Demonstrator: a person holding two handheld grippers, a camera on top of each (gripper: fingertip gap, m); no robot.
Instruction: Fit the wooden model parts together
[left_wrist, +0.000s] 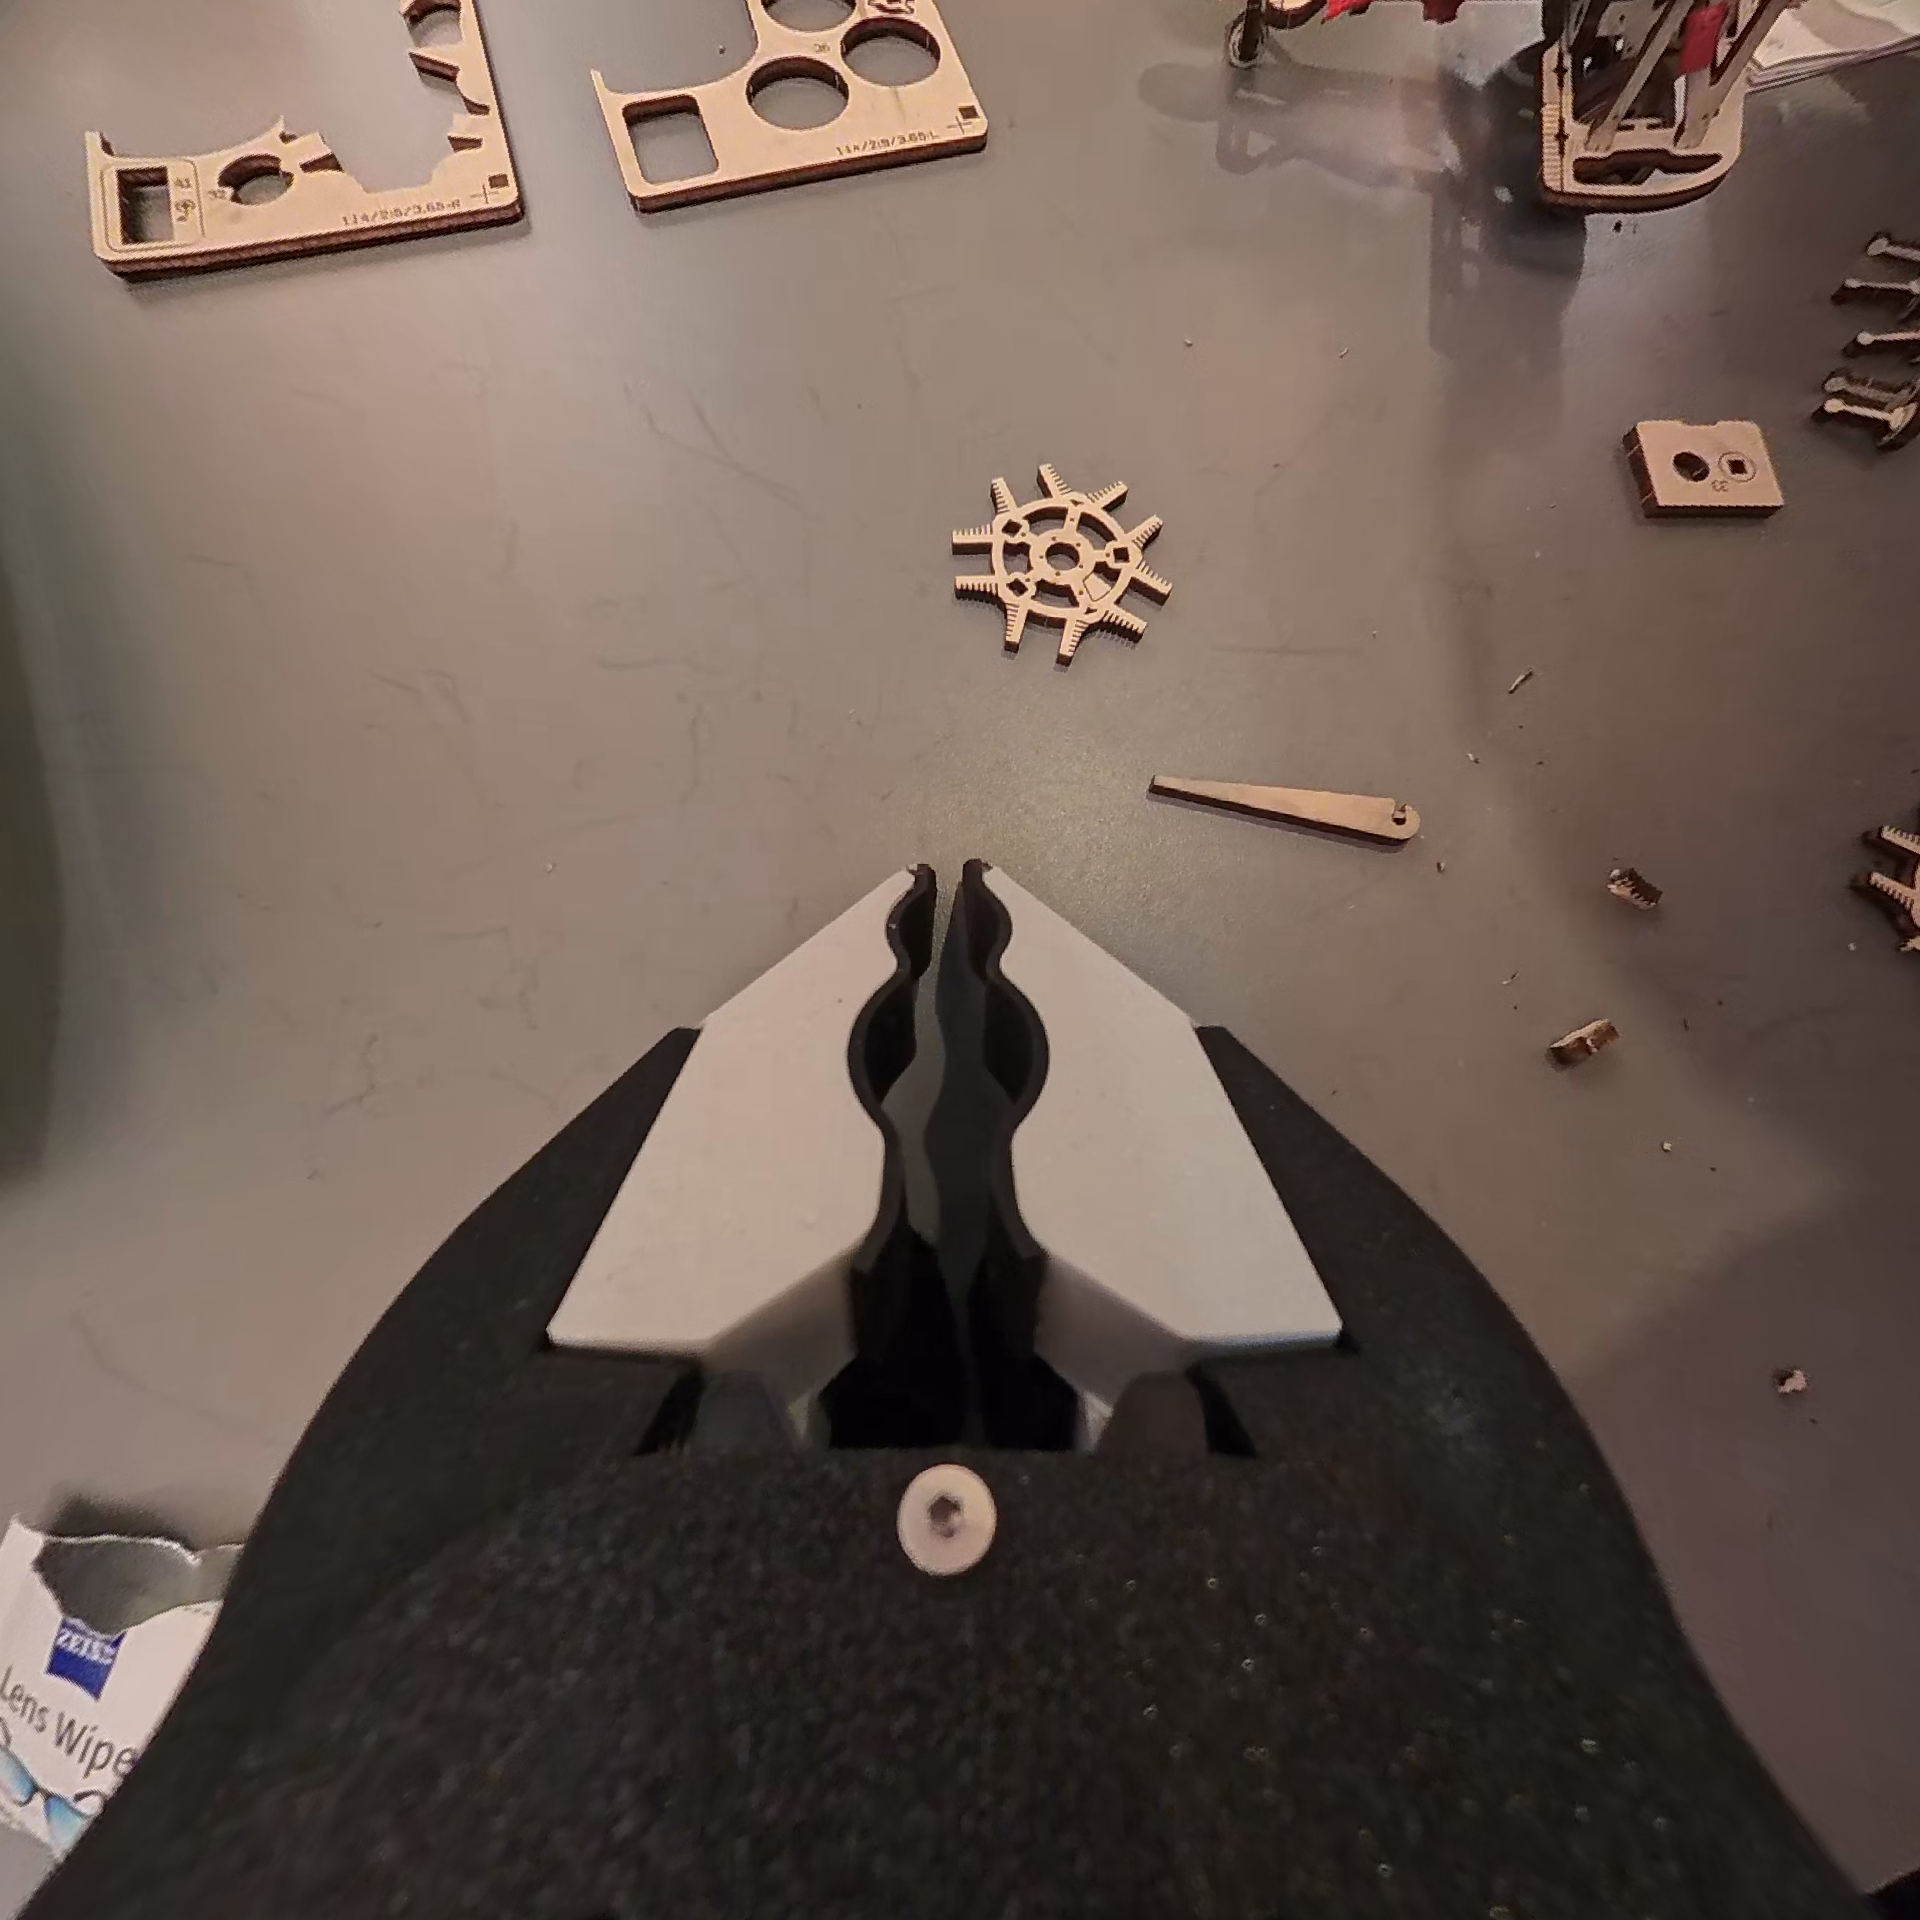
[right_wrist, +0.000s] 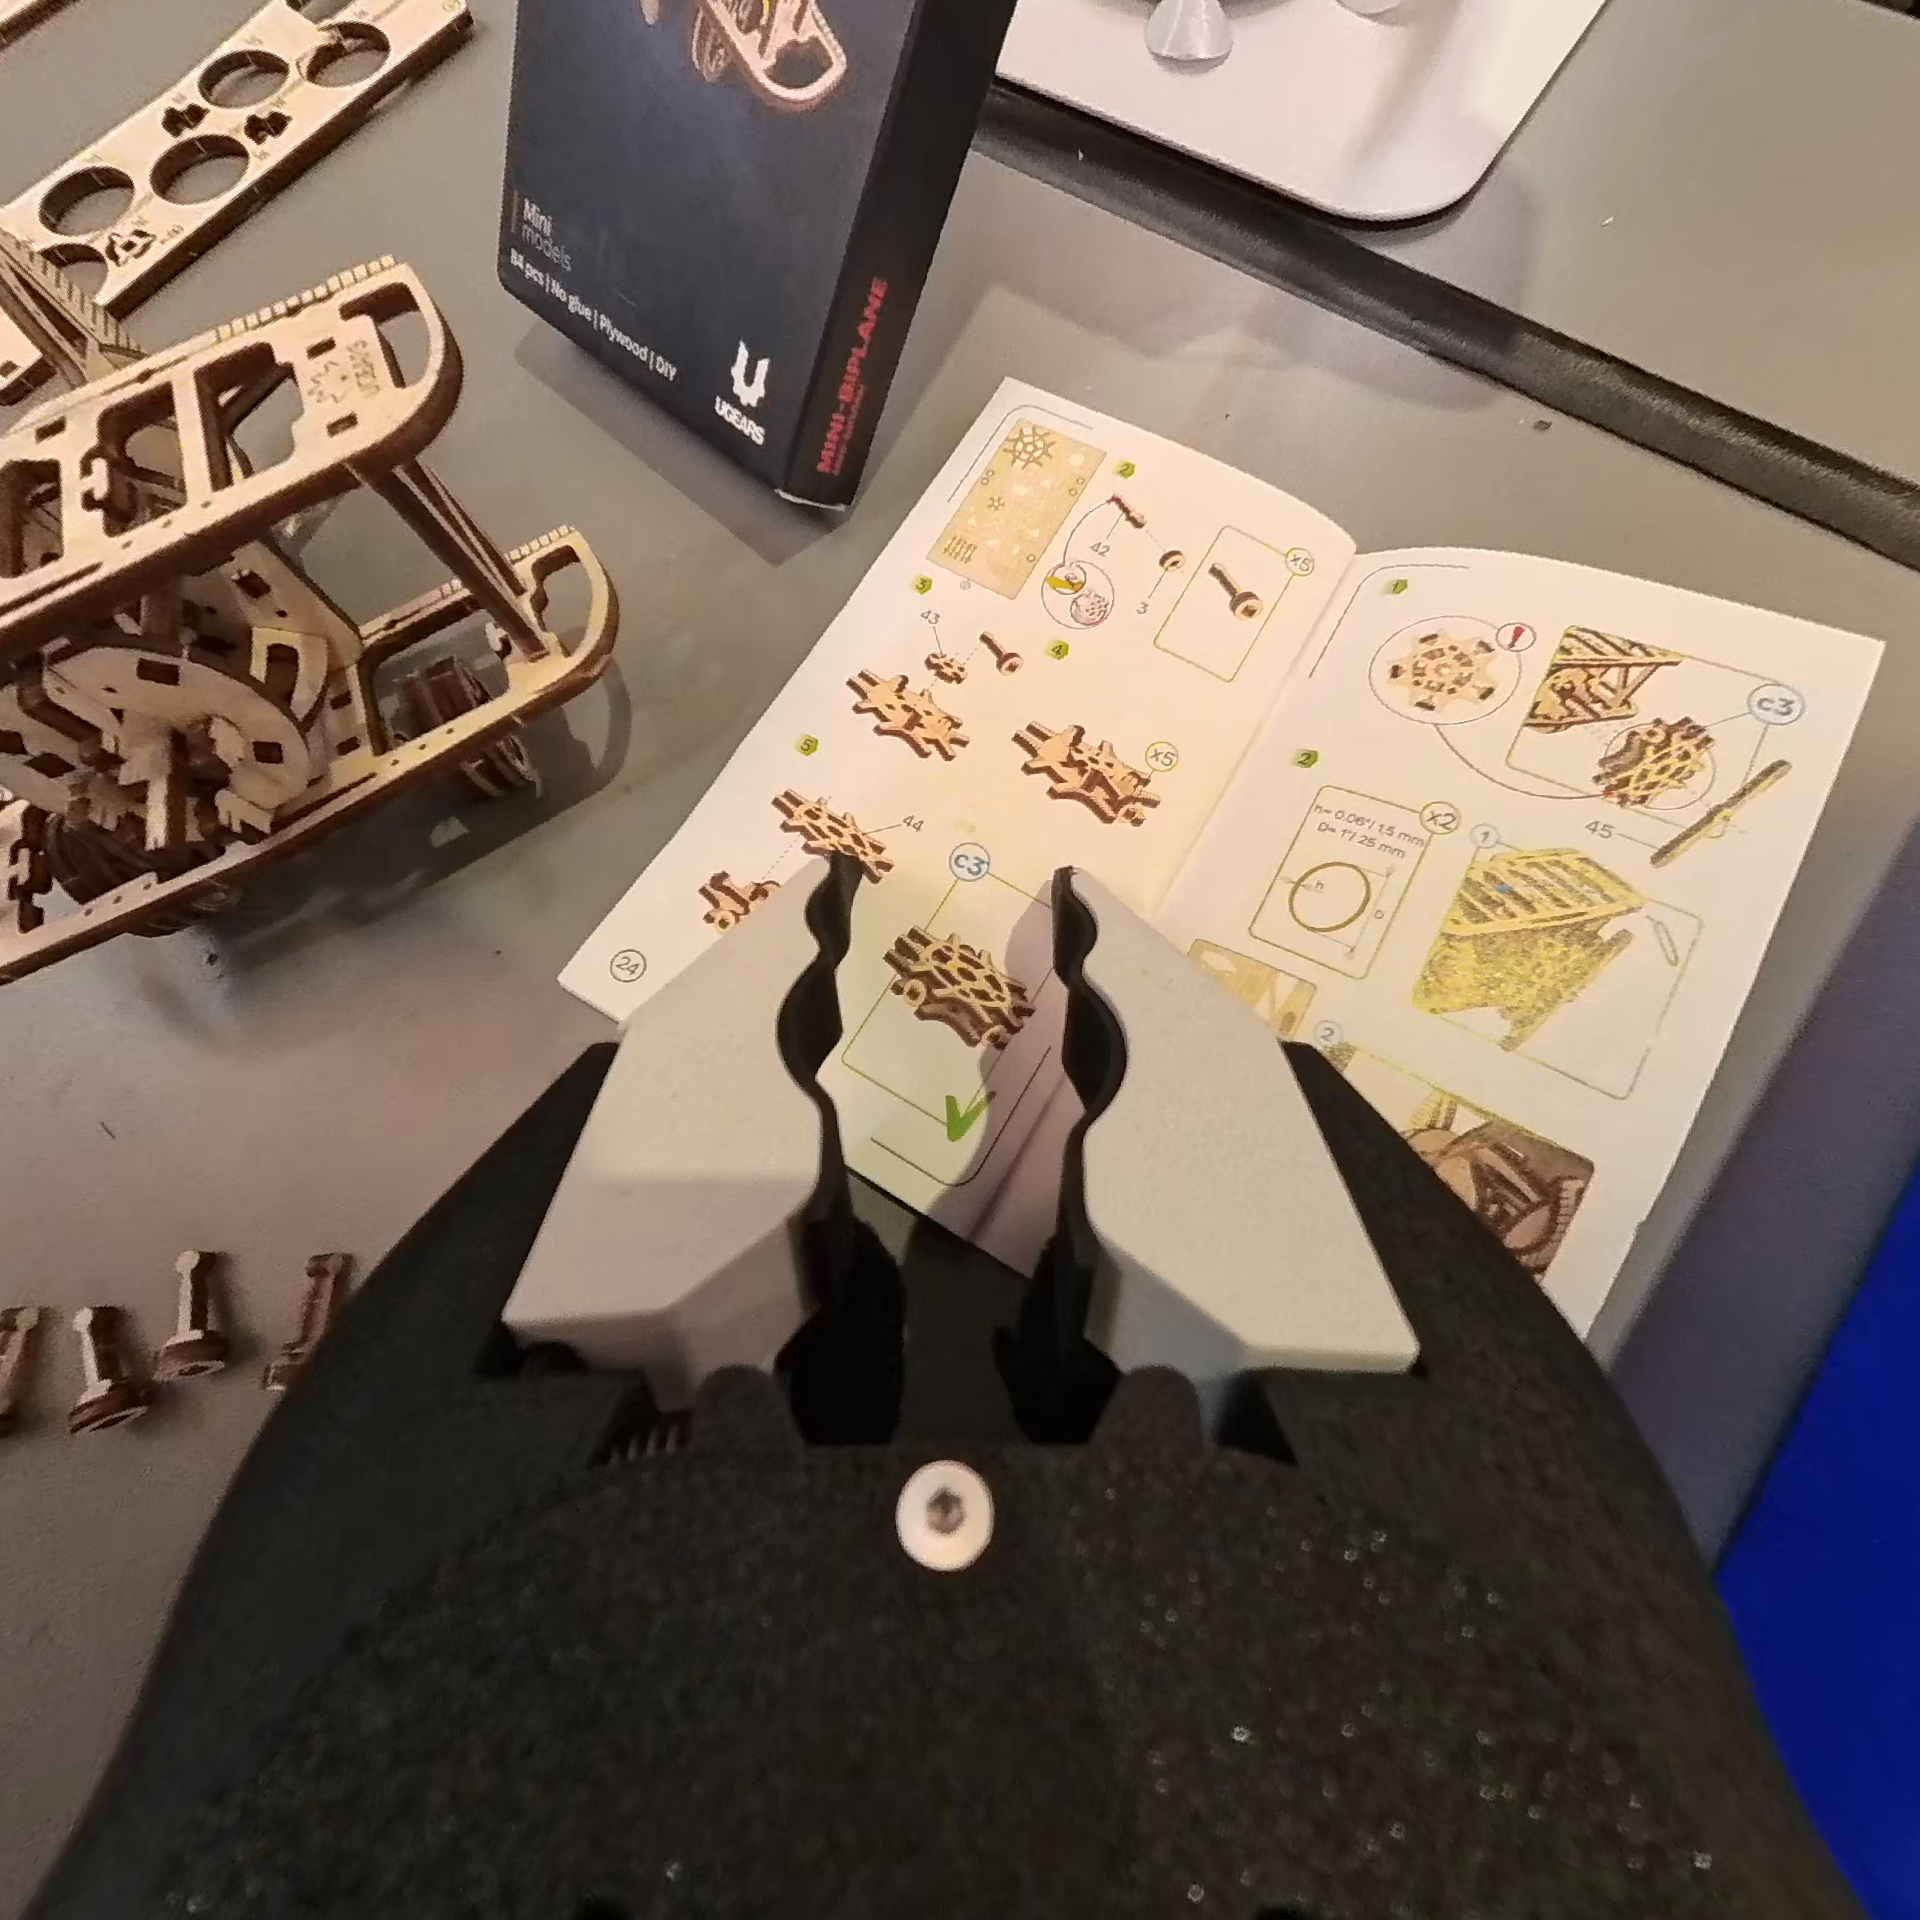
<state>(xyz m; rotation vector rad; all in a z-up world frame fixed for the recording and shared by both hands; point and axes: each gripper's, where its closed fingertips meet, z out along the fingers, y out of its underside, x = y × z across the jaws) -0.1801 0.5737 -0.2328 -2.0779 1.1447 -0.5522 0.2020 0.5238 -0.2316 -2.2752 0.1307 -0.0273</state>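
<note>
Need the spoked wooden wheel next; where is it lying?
In the left wrist view, the wheel lies flat on the grey table, ahead and slightly right of the left tool, beyond the tapered wooden stick.

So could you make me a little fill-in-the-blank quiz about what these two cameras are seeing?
1. The left tool has its fingers nearly closed and holds ____.
2. The right tool hovers with its fingers open over the open ____ booklet.
3. The spiked wooden wheel lies flat on the ____ table.
4. The dark box stands ____ behind the booklet.

Missing words: nothing; instruction; grey; upright
</note>
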